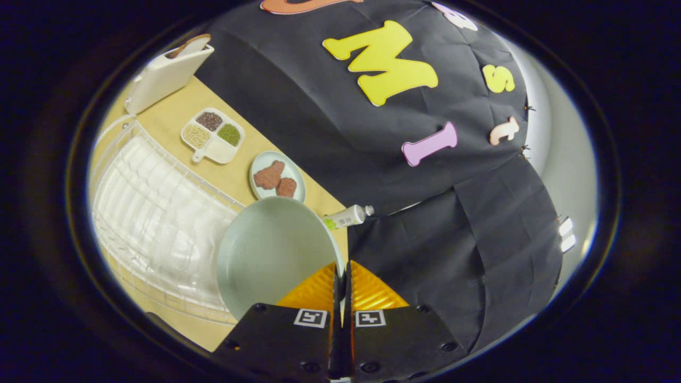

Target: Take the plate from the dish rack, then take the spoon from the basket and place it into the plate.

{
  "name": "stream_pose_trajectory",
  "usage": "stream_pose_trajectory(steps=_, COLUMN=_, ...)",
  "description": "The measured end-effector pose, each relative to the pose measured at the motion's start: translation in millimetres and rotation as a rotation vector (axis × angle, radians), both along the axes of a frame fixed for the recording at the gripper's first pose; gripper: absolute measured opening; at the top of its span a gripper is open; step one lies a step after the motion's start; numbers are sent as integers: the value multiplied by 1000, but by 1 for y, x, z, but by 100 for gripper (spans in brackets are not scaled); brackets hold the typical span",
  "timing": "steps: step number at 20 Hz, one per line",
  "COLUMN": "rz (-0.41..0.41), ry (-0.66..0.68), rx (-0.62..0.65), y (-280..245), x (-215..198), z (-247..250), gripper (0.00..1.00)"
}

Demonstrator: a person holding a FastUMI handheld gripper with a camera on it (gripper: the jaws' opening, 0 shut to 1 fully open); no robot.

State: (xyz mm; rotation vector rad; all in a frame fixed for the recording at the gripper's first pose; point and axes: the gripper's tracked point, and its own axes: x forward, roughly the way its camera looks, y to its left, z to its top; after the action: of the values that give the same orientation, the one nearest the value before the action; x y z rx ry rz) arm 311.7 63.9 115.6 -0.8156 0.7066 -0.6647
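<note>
above the rack (159,223), tilted tongs (342,276) pinch plate (271,255).

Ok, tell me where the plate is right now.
In the gripper view the plate is clamped by its rim in the hand-held gripper, held up edge-on beside the white wire dish rack, with a tube just beyond it.

Your single camera rode on the gripper (342,274), looking forward along its fingers (314,290) with the scene strongly rolled. It sat close to the pale plate (268,252), with the table (234,175) and white rack (154,213) beyond.
</note>
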Motion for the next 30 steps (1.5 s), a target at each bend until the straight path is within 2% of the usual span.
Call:
stream_pose_trajectory(steps=3, rz=66, ry=-12, rx=80, y=8, x=-22, z=0, gripper=6)
stream_pose_trajectory(steps=5, rz=117, ry=-10, rx=180, y=11, x=-38, z=-8, gripper=6)
stream_pose_trajectory(steps=11, rz=255, ry=26, rx=608, y=12, x=-98, z=-57, gripper=6)
stream_pose_trajectory(steps=14, rz=284, ry=42, rx=806, y=3, x=-121, z=-86, gripper=6)
stream_pose_trajectory(steps=21, rz=278, ry=102, rx=1064, y=-24, x=-170, z=-170, gripper=6)
stream_pose_trajectory(steps=26, rz=208, ry=140, rx=1149, y=-46, x=-167, z=-233, gripper=7)
stream_pose_trajectory(steps=30, rz=188, ry=166, rx=1219, y=-51, x=-161, z=-260, gripper=8)
